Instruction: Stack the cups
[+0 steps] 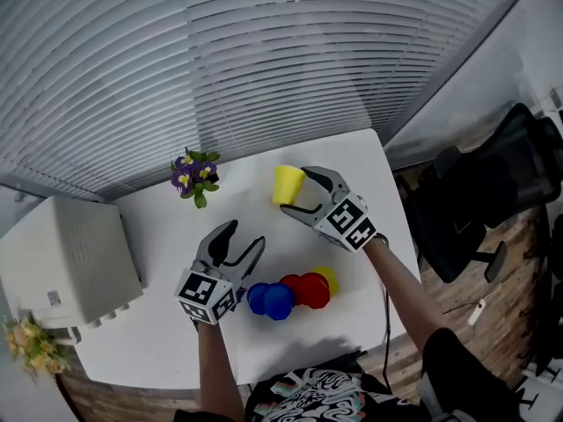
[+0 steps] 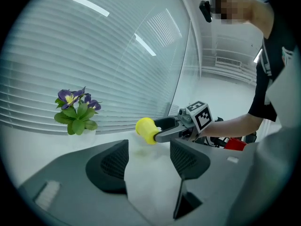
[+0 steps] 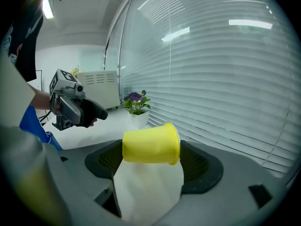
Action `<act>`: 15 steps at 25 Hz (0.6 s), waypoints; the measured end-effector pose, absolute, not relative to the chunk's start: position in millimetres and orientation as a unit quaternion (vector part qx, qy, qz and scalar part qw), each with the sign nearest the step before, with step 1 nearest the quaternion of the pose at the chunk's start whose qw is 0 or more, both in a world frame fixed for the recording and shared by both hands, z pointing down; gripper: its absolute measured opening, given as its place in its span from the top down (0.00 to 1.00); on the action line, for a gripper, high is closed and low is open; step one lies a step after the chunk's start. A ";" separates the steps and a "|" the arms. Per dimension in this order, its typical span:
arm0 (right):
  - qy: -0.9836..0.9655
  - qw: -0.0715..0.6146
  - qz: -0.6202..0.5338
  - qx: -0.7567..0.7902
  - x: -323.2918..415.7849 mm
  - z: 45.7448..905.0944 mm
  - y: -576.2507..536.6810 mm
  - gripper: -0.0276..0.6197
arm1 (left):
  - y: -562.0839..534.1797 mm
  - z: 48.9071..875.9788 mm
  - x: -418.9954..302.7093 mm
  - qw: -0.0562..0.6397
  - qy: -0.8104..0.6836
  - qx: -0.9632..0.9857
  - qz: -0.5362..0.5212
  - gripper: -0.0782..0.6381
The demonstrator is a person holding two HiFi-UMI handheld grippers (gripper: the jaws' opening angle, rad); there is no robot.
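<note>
Smooth, faintly shiny plastic on the yellow cup (image 3: 150, 144), glossier plastic on the blue cups (image 1: 271, 299) and red cups (image 1: 305, 290), matt dark mesh-textured pads (image 3: 109, 160), smooth matt white tabletop (image 1: 158, 236), wood-grain floor (image 1: 506, 275).

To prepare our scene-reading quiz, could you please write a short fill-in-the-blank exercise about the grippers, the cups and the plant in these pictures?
The right gripper holds a cup whose colour is ____.
The left gripper has its jaws ____, with nothing between them.
On the table, the middle cups, between the blue cups and a second yellow cup, are coloured ____.
The potted plant has flowers coloured ____.
Missing words: yellow; open; red; purple.
</note>
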State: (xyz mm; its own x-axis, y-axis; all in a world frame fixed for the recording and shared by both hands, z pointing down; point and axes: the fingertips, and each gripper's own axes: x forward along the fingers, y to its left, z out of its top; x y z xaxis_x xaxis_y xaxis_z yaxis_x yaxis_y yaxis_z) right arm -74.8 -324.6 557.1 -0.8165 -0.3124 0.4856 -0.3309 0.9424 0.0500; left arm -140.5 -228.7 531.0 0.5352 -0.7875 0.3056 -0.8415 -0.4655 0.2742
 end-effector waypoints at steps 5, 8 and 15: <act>-0.955 0.226 0.068 0.180 -68.9 533.2 -318.7 0.37 | -224.4 516.4 -133.2 0.171 -0.475 0.859 0.082 0.51; -0.955 0.208 0.102 0.184 -65.4 521.3 -311.4 0.38 | -220.1 506.0 -128.1 0.157 -0.471 0.864 0.085 0.51; -0.950 0.171 0.176 0.191 -56.1 501.3 -293.4 0.38 | -210.2 477.4 -121.6 0.121 -0.470 0.870 0.087 0.51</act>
